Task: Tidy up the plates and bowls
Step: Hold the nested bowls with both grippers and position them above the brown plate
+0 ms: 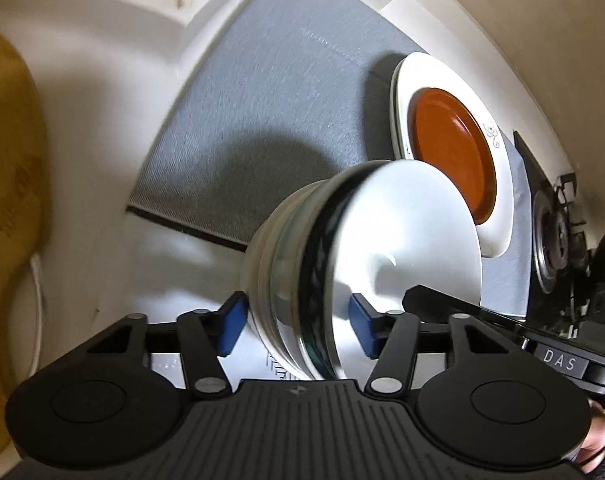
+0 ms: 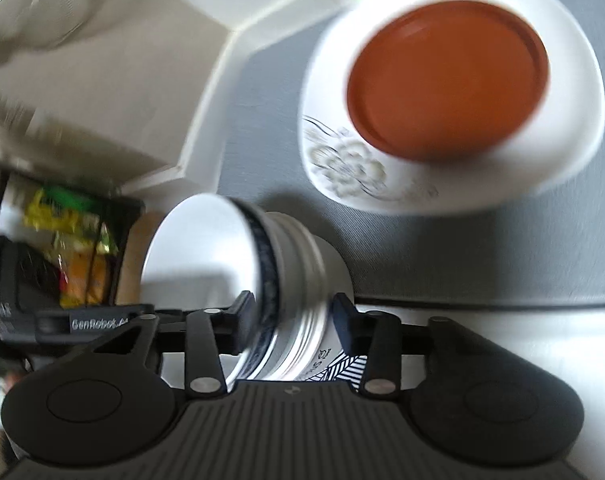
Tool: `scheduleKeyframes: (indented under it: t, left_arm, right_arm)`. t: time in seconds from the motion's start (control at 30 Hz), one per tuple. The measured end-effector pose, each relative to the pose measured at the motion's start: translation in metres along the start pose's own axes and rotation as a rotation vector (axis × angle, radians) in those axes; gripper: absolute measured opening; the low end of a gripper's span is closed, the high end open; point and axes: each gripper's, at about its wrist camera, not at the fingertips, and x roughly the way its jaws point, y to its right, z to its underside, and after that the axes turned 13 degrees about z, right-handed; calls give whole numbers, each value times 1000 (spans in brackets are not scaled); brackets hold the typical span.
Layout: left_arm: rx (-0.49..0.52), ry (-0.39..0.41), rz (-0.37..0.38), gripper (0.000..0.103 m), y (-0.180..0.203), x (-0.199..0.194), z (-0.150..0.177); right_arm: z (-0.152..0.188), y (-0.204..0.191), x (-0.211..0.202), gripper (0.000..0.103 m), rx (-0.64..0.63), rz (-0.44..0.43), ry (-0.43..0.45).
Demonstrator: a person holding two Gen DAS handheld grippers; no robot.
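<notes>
A stack of nested white bowls (image 1: 342, 264), the top one with a dark blue rim band, hangs between both grippers above the counter. My left gripper (image 1: 298, 326) is shut on one side of the stack. My right gripper (image 2: 294, 326) is shut on the other side of the same stack (image 2: 262, 264). An orange plate (image 1: 450, 152) lies on a white flower-patterned plate (image 1: 498, 216) on the grey mat (image 1: 262, 120), beyond the bowls. In the right wrist view the orange plate (image 2: 446, 80) and white plate (image 2: 342, 160) are ahead to the right.
White counter and wall corner (image 1: 174, 8) lie behind the mat. A wooden board (image 1: 6, 160) stands at the left. A gas stove burner (image 1: 554, 240) is at the right. A glass bowl (image 2: 34, 4) and a packet-filled dark container (image 2: 70, 240) sit at the left.
</notes>
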Motion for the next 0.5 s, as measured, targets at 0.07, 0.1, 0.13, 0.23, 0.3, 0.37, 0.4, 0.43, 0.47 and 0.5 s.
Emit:
scheduleKeyframes:
  t: [0.07,0.1,0.13,0.23,0.3,0.37,0.4,0.43,0.47,0.5]
  left_arm:
    - [26,0,-18,56,3,0,2]
    - [38,0,-28,56,6,0,3]
    - [46,1,-36,56,10,1,4]
    - [60,7,-51,55,12,0,6]
    - [52,10,-44,55,10,-1,6]
    - [45,10,-43,55,7,0,3]
    - [44,9,-45,55,7,0,3]
    - [48,10,-49,55,9,-1,3]
    - [53,12,-50,55,10,-3,4]
    - [55,15,-51,55,11,-5,3]
  right_arm:
    - [0,-2,0,44,-3,11,6]
    - [1,-3,0,43,-4,14,11]
    - [1,-4,1,43,-2,17,14]
    - [-1,-8,-1,43,-26,23,26]
    - [-2,-6,-5,43,-41,21,34]
    - [-2,-5,-6,42,-42,19,34]
    - [-2,-5,-7,42,-40,18,35]
    - [-3,-5,-8,42,-45,19,36]
    - [-3,-6,-9,42,-45,18,39]
    - [-4,-5,-10,42,-41,14,43]
